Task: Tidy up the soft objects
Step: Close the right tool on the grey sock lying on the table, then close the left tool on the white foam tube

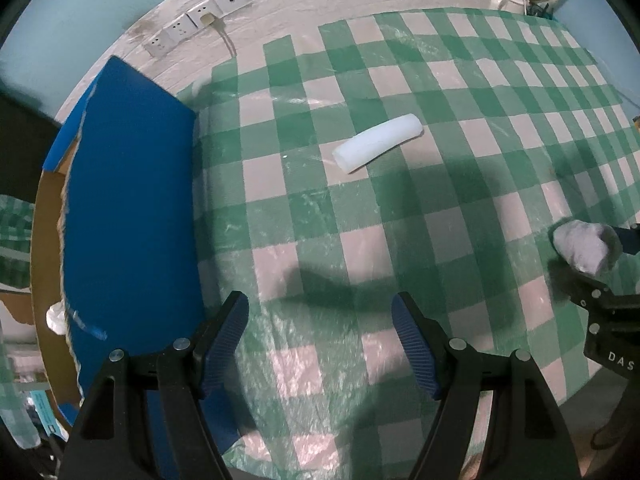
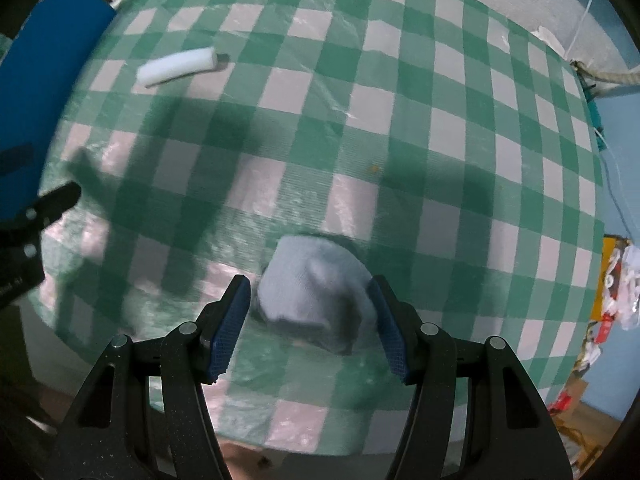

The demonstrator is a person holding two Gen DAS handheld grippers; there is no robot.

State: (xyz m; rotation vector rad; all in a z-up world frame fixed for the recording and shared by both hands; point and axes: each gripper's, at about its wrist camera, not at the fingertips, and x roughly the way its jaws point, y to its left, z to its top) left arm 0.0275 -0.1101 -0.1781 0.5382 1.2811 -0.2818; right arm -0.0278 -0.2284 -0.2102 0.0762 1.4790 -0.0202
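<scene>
The right gripper (image 2: 310, 320) straddles the grey sock bundle (image 2: 316, 300) near the table (image 2: 400, 120) front edge, jaws apart, not yet clamped, while the left gripper (image 1: 320, 340), jaws apart and empty, faces the white foam roll (image 1: 378, 142) beside the blue box (image 1: 132, 208).

foam roll (image 1: 378, 143) mid-table, box (image 1: 132, 216) left, sock bundle (image 1: 586, 249) right

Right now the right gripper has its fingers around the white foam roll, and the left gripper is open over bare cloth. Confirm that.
Not quite. In the right wrist view, the right gripper has its fingers around a grey rolled sock, not the white foam roll, which lies alone farther out on the checked cloth. The left gripper is indeed open over bare cloth.
</scene>
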